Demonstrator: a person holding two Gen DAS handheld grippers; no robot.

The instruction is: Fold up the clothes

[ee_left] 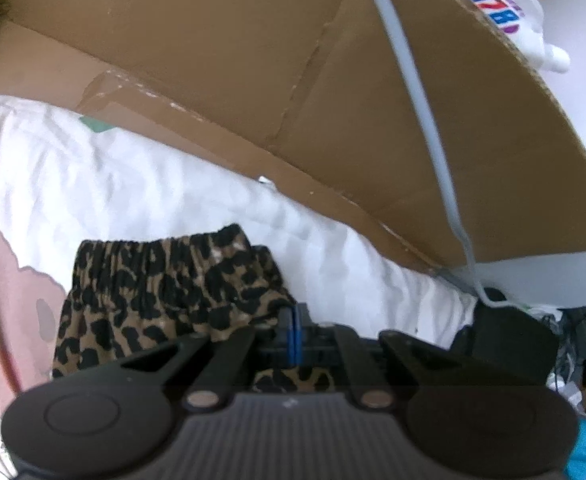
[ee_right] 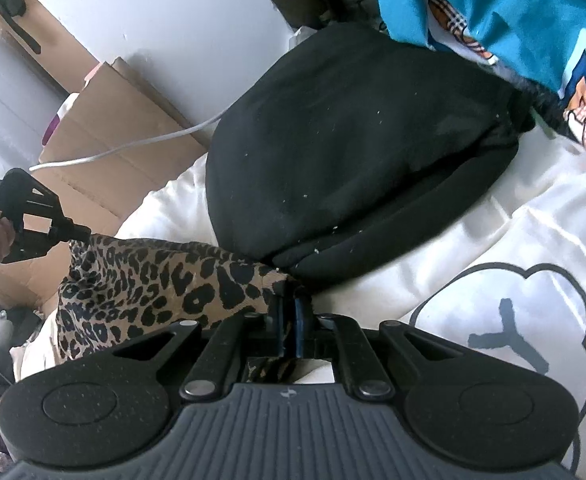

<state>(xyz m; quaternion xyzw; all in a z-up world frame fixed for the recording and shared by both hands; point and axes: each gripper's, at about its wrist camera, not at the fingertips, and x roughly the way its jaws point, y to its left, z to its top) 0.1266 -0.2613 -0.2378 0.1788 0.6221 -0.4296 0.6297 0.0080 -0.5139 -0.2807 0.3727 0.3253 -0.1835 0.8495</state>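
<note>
Cardboard box (ee_left: 373, 120) holds white printed fabric (ee_left: 505, 4); left tool (ee_left: 293, 320) and right tool (ee_right: 291, 300) both clamp leopard-print garment (ee_right: 153, 280).

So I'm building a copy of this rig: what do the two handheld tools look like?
Both match: the left tool and right tool have matte black bodies with ribbed grey tops, round side discs, silver pivot pins, black linkage bars and blue-edged fingers. The right view shows the left tool's black frame from outside. No sleeve shows.
</note>
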